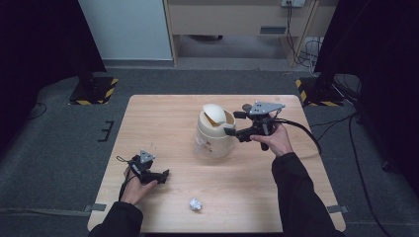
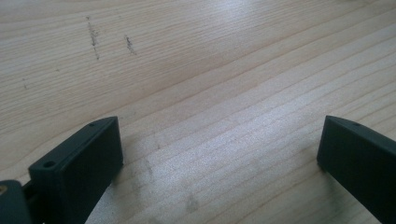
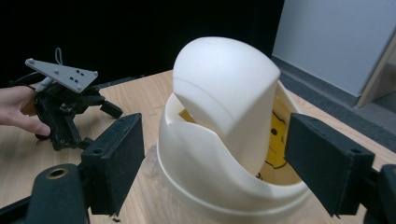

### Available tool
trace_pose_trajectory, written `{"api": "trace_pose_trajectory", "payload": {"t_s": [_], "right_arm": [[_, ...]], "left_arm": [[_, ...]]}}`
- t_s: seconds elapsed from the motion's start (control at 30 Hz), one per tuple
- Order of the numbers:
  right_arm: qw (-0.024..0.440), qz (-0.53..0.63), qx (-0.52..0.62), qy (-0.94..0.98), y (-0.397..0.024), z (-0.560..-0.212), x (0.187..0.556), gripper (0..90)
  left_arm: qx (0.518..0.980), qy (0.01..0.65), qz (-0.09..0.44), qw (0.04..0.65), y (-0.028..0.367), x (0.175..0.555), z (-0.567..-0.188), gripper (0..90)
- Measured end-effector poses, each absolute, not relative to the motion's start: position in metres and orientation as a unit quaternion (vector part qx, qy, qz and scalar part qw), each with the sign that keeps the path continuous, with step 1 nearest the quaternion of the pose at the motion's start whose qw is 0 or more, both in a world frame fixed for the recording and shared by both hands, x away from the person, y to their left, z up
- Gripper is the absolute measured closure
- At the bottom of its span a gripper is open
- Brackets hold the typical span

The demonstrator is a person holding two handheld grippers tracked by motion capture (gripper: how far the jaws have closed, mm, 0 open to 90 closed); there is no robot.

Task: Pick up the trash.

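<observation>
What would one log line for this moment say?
right gripper: open, at bin lid | left gripper: open, on table | paper ball: untouched

So the little cream bin [image 1: 214, 132] sits upright just right of center in the high view, on the wood surface [image 1: 163, 123]. It's got a domed swing lid [image 3: 226, 88] that's tipped open, showing a yellowish inside. In my right tool's view it takes up the middle of the frame, right between the jaws. The crumpled white paper ball [image 1: 196, 204] lies near the bottom center, well apart from the bin.
</observation>
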State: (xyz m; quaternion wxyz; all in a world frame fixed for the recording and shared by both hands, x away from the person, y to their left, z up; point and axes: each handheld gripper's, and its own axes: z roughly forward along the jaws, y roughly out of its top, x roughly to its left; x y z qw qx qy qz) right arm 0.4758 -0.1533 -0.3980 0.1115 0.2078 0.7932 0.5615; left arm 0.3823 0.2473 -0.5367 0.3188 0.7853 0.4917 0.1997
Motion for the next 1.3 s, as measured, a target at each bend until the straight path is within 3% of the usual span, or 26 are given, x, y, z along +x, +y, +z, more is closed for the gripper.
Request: {"api": "trace_pose_trajectory", "payload": {"t_s": [0.37,1.3], "right_arm": [[0.120,0.572,0.221,0.781,-0.174,-0.399,0.444,21.0],[0.096,0.554,0.185,0.806,-0.155,-0.411,0.387,19.3]], "left_arm": [[0.785,0.492,0.200,0.319,0.247,0.382,-0.537,0.0],[0.786,0.491,0.200,0.318,0.247,0.382,-0.537,0.0]]}}
